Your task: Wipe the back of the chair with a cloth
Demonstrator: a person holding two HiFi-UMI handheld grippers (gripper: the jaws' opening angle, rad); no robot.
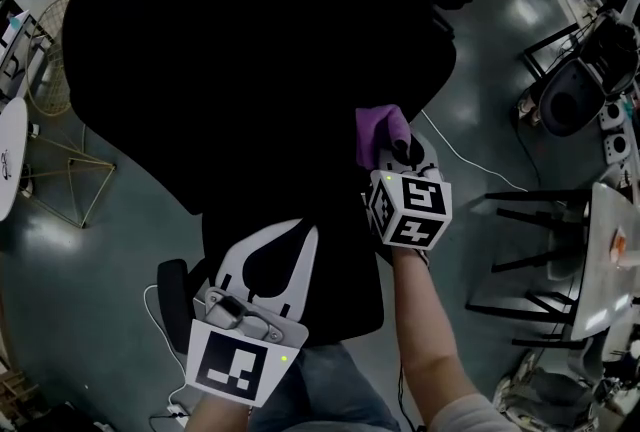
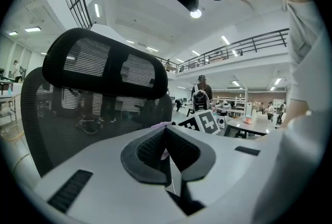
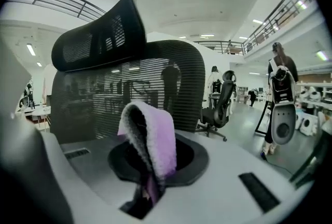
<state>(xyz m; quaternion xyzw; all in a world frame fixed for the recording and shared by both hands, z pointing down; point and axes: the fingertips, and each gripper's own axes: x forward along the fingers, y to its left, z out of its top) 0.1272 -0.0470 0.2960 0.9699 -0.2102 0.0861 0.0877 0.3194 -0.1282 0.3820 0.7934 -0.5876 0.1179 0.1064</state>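
- Two grippers, one cloth and one black chair [image 1: 250, 50] are showing near the person.
- The right gripper [image 1: 393, 148] is pinching the cloth [image 1: 378, 128]: its jaws are pressing together on the cloth's lower part.
- The cloth is standing up out of these jaws and is bending over them like a hood. It is looking light purple and fluffy, with a grey inner side [image 3: 155, 140].
- The chair's back is just in front of the right gripper's tips. I cannot tell if the cloth is touching it.
- The left gripper [image 1: 268, 255] is sitting lower and to the left of the right one. Its jaws [image 2: 166, 137] are pressing together with nothing between them.
- The head view is giving the chair only as a flat black shape. Both gripper views are showing its mesh back and one headrest [image 3: 98, 41].
- Only the left gripper view is showing the right gripper's marker cube [image 2: 203, 123], just beyond its own jaws.
- Only the right gripper view is showing a second chair [image 3: 223, 98], far behind, to the right of the jaws.
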